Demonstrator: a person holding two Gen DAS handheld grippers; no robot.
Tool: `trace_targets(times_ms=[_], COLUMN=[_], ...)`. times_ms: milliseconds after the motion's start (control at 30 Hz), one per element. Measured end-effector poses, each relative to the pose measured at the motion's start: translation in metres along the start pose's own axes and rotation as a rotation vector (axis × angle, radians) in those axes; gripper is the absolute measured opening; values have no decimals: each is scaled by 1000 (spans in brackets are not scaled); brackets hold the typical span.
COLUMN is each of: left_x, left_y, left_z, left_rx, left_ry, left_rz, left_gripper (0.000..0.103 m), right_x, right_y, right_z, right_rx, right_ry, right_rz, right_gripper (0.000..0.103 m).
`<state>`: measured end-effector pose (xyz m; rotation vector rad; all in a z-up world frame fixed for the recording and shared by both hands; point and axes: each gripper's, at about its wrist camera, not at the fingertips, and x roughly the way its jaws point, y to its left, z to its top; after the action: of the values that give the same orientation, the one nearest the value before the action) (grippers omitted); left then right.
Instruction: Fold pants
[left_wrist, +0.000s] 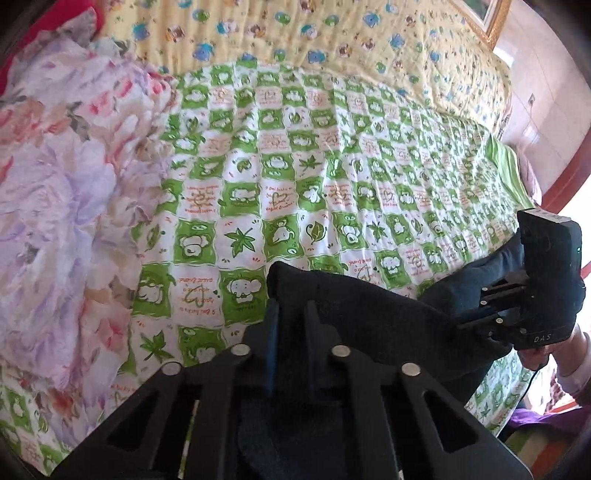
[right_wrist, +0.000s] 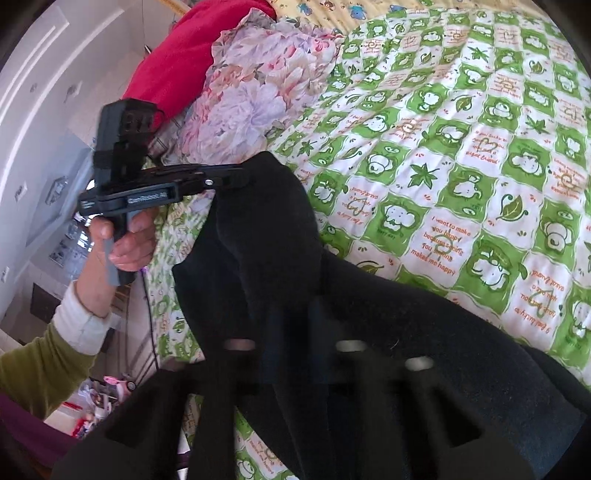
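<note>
The dark navy pants (left_wrist: 369, 317) hang bunched above the bed between my two grippers. At the bottom of the left wrist view, my left gripper (left_wrist: 293, 310) is shut on a fold of the fabric. My right gripper (left_wrist: 474, 308) shows at the right edge of that view, its fingers pinched on the other end of the cloth. In the right wrist view the pants (right_wrist: 266, 229) drape down over my right gripper (right_wrist: 295, 325), which is dark and blurred under them. My left gripper (right_wrist: 236, 177) grips the upper edge there, held by a hand (right_wrist: 125, 240).
A green-and-white checked bedspread (left_wrist: 295, 166) covers the bed below. A crumpled floral quilt (left_wrist: 55, 184) lies along its left side, with a red cloth (right_wrist: 177, 55) beyond it. A yellow cartoon-print blanket (left_wrist: 332, 37) lies at the far end. A cluttered floor (right_wrist: 103, 391) lies beside the bed.
</note>
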<state>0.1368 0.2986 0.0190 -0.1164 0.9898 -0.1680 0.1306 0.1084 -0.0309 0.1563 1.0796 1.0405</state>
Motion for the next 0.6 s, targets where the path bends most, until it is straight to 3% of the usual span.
trace_targets(times_ms=[267,433,600], left_x=[-57,-77,-76], left_y=[-15,-20,-10], left_z=[-39,-81,-120], left_rx=[-23,-107,-226], left_ry=[-156,-249,-283], left_rz=[60,95,113], left_gripper=[7,7,7], right_x=[-28,-22,1], right_y=[49,75,87], right_z=[-12,-34,-56], right_rx=[-163,-278,-348], right_ry=[-115,-105,-51], right_rz=[-18,-24,-62], right_gripper=[7,6,6])
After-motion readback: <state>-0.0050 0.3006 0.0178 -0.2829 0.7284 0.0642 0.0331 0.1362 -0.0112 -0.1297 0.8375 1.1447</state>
